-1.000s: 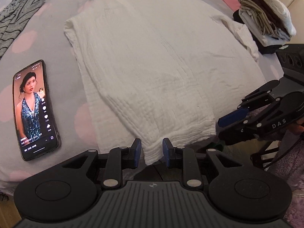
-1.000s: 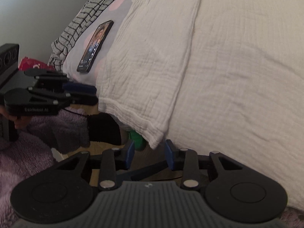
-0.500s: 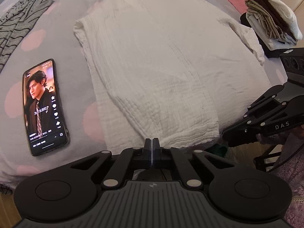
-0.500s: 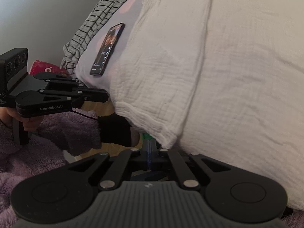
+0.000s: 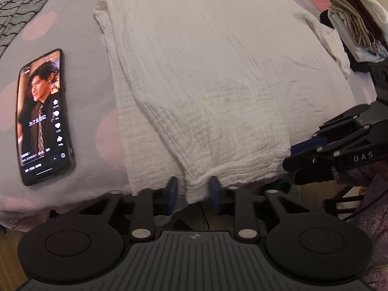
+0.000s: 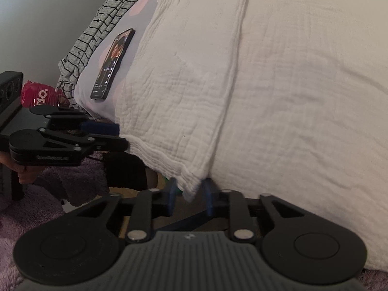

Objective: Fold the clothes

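Lilac bedding with pink spots (image 5: 80, 111) carries a white crinkled cotton garment (image 5: 218, 77), spread flat, its long axis running from the near hem away. Left gripper (image 5: 193, 191) and right gripper (image 6: 189, 192) each straddle a hem corner, jaws opening, pads seemingly off the cloth. Black smartphone (image 5: 41, 118) lies beside it.
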